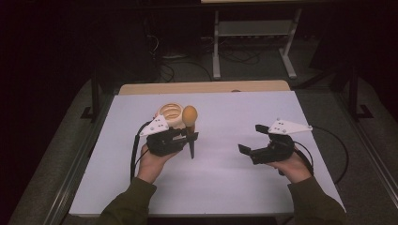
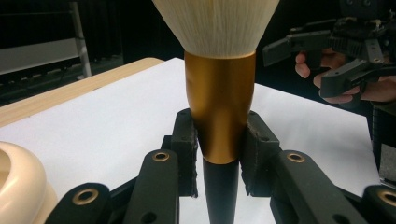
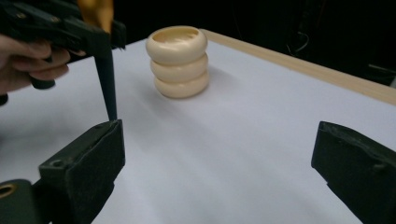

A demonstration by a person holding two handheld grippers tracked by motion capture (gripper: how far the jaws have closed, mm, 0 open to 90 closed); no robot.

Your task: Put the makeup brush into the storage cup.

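Note:
My left gripper (image 1: 190, 136) is shut on a makeup brush (image 2: 219, 102), holding it upright by its gold collar, cream bristles on top and black handle (image 3: 107, 79) pointing down above the table. Just behind it stands a cream ribbed holder (image 1: 170, 115), open at the top (image 3: 180, 60). My right gripper (image 1: 251, 138) stands open at the right with nothing between its jaws; its pads (image 3: 88, 168) frame bare white surface. The other hand's gripper (image 2: 336, 51) appears in the left gripper view.
A white sheet (image 1: 225, 168) covers the table, with a wooden edge (image 1: 202, 87) at the back. Beyond it are a dark floor, cables and a metal stand (image 1: 253, 42).

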